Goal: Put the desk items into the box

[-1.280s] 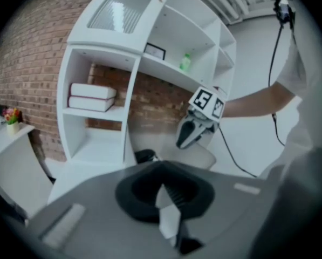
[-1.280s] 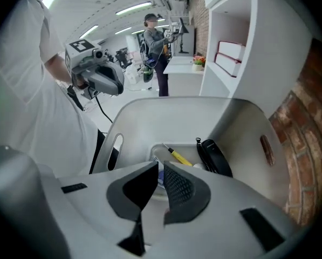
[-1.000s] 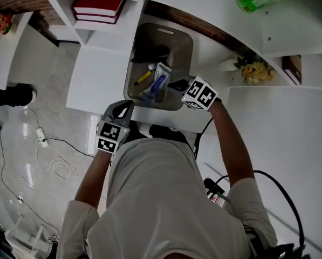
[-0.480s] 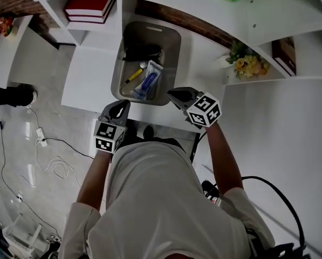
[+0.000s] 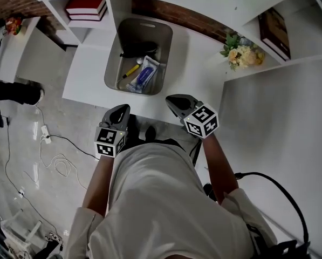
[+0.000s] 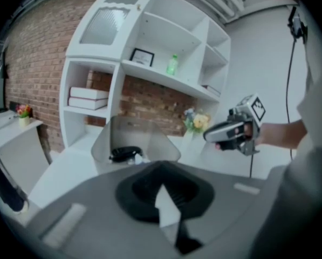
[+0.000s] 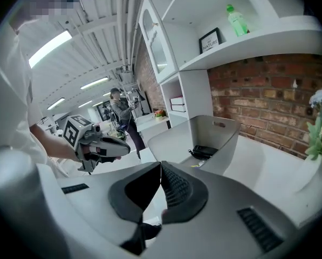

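Note:
The grey box (image 5: 113, 63) stands on the white desk (image 5: 198, 63) and holds a blue-and-white tube (image 5: 142, 75), a yellow pen (image 5: 131, 70) and a black item (image 5: 139, 48). My left gripper (image 5: 123, 108) hangs off the desk's near edge, below the box, shut and empty. My right gripper (image 5: 171, 99) hovers over the desk's front edge, to the box's lower right, also shut with nothing in it. In the left gripper view the closed jaws (image 6: 163, 190) point at the box (image 6: 104, 139). The right gripper view has its closed jaws (image 7: 161, 166) before the box (image 7: 214, 131).
A pot of flowers (image 5: 239, 55) sits at the desk's right. Red books (image 5: 85, 7) lie on a left shelf, another book (image 5: 274, 31) on a right shelf, a green bottle (image 7: 236, 19) above. Cables (image 5: 47, 155) trail on the floor. A person (image 7: 120, 109) stands far off.
Both grippers have drawn back from the box toward my body. The right one left the box's rim and now hangs over the desk's front edge.

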The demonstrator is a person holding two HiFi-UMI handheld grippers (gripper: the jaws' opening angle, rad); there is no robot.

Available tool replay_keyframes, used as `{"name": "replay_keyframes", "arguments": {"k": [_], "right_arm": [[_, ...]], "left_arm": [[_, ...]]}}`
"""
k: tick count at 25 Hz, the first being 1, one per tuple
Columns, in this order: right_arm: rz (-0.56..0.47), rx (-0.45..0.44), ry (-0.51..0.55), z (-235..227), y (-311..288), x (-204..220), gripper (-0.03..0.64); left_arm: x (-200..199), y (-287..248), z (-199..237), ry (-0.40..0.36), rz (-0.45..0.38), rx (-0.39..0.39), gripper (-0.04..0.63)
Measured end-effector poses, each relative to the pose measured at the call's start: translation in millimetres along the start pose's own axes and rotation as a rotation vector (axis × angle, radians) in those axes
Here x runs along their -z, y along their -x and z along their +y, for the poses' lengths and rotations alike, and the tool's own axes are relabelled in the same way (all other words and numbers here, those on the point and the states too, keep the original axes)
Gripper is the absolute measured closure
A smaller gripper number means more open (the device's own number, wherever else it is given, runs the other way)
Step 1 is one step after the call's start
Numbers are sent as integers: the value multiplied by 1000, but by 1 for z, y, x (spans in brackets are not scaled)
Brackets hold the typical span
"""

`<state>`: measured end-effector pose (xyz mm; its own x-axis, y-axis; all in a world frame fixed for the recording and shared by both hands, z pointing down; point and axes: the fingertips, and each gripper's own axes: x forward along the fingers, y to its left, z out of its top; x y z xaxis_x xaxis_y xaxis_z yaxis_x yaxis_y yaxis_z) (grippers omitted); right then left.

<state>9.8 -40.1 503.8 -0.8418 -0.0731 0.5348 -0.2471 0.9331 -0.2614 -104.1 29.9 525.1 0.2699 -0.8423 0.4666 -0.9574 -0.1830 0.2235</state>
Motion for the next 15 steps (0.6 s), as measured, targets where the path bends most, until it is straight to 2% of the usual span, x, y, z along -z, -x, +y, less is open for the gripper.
{"name": "replay_keyframes", "arguments": {"k": [7, 15], "right_arm": [[-26, -5, 6, 16, 24, 26, 615], [-74, 35, -11, 29, 32, 29, 615]], "left_arm": [[7, 22, -34, -15, -14, -24, 592], [13, 47, -42, -8, -27, -48, 592]]}}
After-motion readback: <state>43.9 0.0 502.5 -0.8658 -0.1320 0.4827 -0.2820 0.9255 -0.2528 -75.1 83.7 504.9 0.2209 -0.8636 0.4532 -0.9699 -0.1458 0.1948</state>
